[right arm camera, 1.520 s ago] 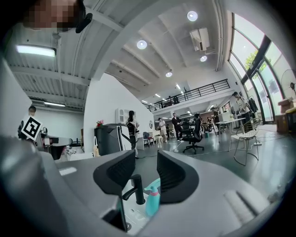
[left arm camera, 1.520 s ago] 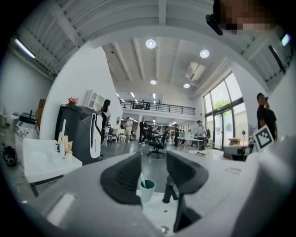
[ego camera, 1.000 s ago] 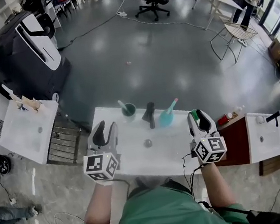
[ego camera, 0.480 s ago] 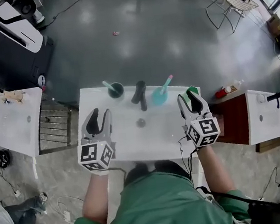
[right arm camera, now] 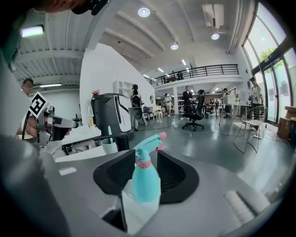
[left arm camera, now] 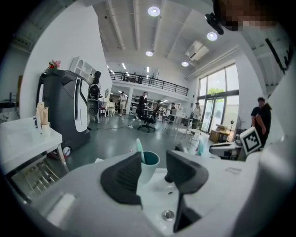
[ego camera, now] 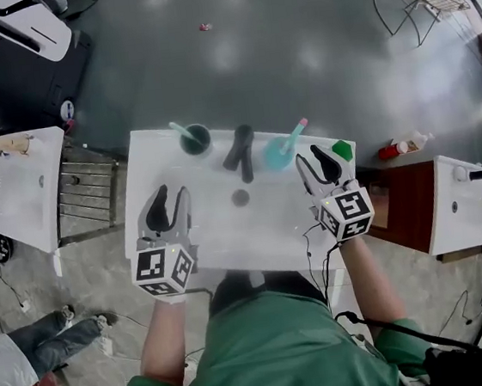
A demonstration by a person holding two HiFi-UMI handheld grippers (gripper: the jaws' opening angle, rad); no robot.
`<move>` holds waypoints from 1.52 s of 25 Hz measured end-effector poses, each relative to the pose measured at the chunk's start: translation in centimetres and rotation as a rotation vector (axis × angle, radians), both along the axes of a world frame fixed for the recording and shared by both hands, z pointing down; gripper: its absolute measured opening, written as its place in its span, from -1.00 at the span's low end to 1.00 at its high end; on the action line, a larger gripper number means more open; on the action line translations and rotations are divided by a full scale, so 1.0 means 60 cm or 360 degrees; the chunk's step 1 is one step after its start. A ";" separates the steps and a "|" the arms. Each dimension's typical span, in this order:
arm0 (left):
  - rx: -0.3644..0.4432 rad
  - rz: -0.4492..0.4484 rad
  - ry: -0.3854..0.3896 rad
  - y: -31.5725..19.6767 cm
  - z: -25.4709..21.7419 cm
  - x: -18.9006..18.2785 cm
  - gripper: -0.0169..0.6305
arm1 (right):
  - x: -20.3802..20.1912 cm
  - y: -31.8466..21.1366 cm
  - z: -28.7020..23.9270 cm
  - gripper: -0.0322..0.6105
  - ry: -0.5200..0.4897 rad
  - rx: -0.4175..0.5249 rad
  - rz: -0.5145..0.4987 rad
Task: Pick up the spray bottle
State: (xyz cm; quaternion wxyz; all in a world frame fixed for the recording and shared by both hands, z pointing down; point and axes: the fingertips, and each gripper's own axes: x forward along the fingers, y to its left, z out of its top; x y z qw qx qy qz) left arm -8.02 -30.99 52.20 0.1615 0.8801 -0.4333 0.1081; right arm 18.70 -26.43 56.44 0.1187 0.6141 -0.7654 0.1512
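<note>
The teal spray bottle (ego camera: 278, 155) with a pink collar and nozzle stands upright at the back of the white table (ego camera: 220, 233). My right gripper (ego camera: 311, 159) hovers just to its right, open. In the right gripper view the spray bottle (right arm camera: 145, 185) lines up with the gap of the right gripper (right arm camera: 147, 172), and the pads do not press on it. My left gripper (ego camera: 172, 196) is open and empty over the table's left part. In the left gripper view a green cup (left arm camera: 149, 165) holding a toothbrush shows beyond the left gripper (left arm camera: 155, 173).
A black tap-like piece (ego camera: 241, 151) stands between the green cup (ego camera: 194, 139) and the bottle, with a drain (ego camera: 240, 198) in front. A green object (ego camera: 341, 149) sits at the back right corner. A dark red cabinet (ego camera: 400, 208) and white basins (ego camera: 17, 200) flank the table.
Both grippers have come down toward the table top. The right one now sits closer to the spray bottle. Both sets of jaws stand as wide as before.
</note>
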 end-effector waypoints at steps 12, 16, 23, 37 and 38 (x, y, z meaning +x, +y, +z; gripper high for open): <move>-0.0118 -0.0069 -0.0023 -0.011 0.060 -0.023 -0.43 | -0.021 -0.052 0.082 -0.44 0.0048 -0.0081 -0.0152; -0.0144 -0.0084 -0.0008 -0.012 0.068 -0.023 -0.44 | -0.025 -0.062 0.093 -0.43 0.0025 -0.0064 -0.0180; -0.0154 -0.0101 -0.0009 -0.021 0.072 -0.024 -0.44 | -0.034 -0.077 0.092 -0.35 -0.0081 -0.0012 -0.0214; -0.0149 -0.0120 -0.0010 -0.022 0.063 -0.034 -0.44 | -0.041 -0.102 0.087 -0.35 -0.0118 0.0009 -0.0204; -0.0150 -0.0125 -0.0010 -0.021 0.062 -0.037 -0.44 | -0.041 -0.105 0.084 -0.36 -0.0122 0.0019 -0.0197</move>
